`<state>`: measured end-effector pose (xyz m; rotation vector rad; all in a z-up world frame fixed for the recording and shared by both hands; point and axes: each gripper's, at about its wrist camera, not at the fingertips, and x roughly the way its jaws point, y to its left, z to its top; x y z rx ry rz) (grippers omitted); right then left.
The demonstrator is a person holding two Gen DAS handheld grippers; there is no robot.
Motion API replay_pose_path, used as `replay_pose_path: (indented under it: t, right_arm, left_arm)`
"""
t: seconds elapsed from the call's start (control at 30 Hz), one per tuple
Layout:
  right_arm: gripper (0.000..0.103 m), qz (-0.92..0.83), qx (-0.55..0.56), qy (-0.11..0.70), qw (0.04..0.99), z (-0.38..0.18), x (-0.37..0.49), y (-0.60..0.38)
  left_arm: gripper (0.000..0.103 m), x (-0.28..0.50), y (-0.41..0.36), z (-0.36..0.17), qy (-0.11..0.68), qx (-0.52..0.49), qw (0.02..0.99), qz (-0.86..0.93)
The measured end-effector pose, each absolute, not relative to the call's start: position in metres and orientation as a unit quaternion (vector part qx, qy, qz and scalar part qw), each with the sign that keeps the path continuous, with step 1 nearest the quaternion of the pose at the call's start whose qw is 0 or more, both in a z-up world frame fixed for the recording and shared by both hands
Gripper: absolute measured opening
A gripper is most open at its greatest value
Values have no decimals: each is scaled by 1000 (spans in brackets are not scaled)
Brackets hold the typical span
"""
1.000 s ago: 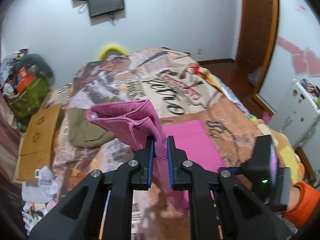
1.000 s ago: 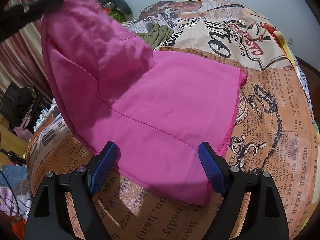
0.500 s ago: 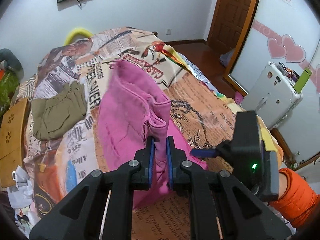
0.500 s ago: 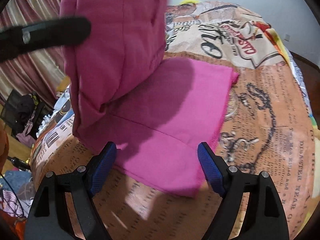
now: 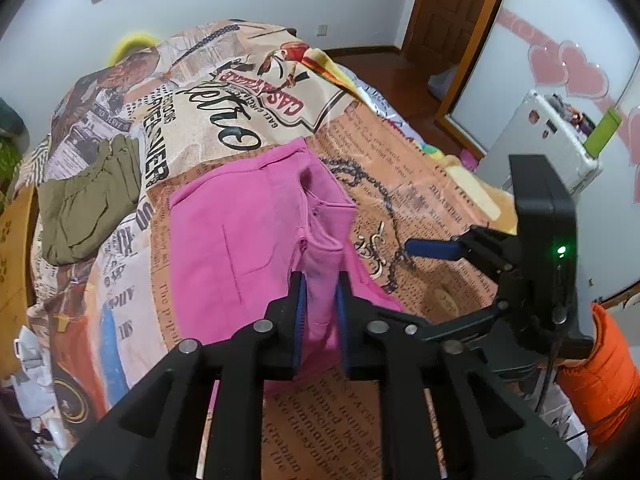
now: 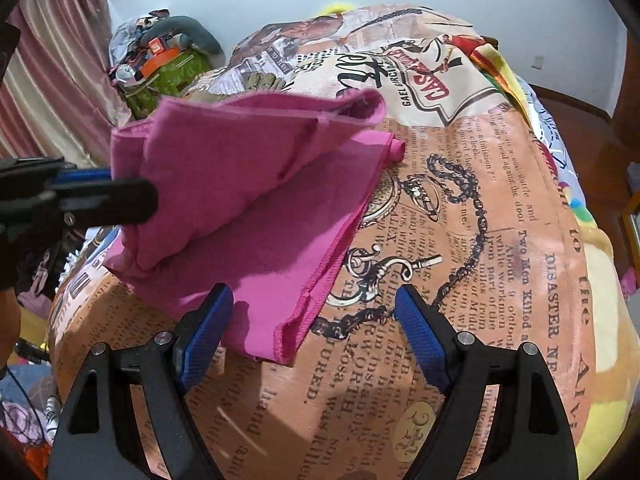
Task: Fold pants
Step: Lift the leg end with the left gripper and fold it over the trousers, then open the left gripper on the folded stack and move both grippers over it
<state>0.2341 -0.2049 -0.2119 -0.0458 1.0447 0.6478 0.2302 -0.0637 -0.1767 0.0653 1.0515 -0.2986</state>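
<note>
Pink pants (image 5: 224,240) lie folded over on the printed bedspread (image 5: 400,184). My left gripper (image 5: 319,280) pinches a bunched fold of them at the near edge, and its jaws are opening with the cloth still pressed between the pads. From the right wrist view the left gripper (image 6: 100,188) holds the upper layer of the pants (image 6: 248,184) a little above the lower layer. My right gripper (image 6: 316,300) stands open just above the bedspread (image 6: 480,240), the near hem corner lying loose between its fingers. Its blue pad (image 5: 432,248) shows to the right of the pants.
A folded olive garment (image 5: 88,204) lies to the left of the pants. A white case (image 5: 540,144) and a wooden door (image 5: 452,12) stand past the bed's right side. An orange sleeve (image 5: 600,360) is at the right. A green bag (image 6: 172,76) sits by the curtain (image 6: 52,60).
My left gripper has carried the raised half of the pants down and over the flat half. The right gripper has drawn back to the near hem, still open.
</note>
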Motion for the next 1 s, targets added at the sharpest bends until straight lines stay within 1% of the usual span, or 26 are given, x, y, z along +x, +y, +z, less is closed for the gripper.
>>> replay_pose_path:
  t: [0.03, 0.07, 0.1, 0.13, 0.17, 0.2, 0.33, 0.5, 0.8, 1.0]
  right_arm:
    - [81, 303, -21, 489, 818, -211, 233, -206]
    - [81, 304, -21, 487, 818, -211, 233, -207]
    - [81, 304, -23, 487, 818, -211, 233, -206]
    - [81, 305, -24, 487, 818, -211, 232, -207]
    - [81, 305, -26, 486, 818, -210, 232, -206]
    - [81, 306, -27, 485, 819, -210, 232, -206]
    - [81, 306, -27, 489, 817, -213, 233, -206]
    - [81, 301, -25, 491, 817, -213, 233, -208]
    - [81, 284, -21, 495, 821, -215, 239, -219]
    - [81, 274, -21, 499, 822, -218, 245, -226]
  left_arm:
    - [18, 230, -63, -175, 498, 33, 855, -142]
    - [23, 230, -62, -173, 496, 35, 856, -139]
    - [38, 230, -61, -170, 494, 36, 859, -133]
    - [46, 230, -58, -167, 489, 33, 862, -130]
    - [59, 229, -54, -162, 477, 27, 869, -127]
    - [65, 229, -50, -158, 467, 24, 875, -124]
    - [68, 241, -33, -147, 456, 24, 884, -95]
    - [80, 273, -3, -149, 454, 28, 889, -44]
    - [81, 355, 36, -192, 512, 47, 857, 17]
    - [82, 396, 30, -236, 570, 56, 820, 8]
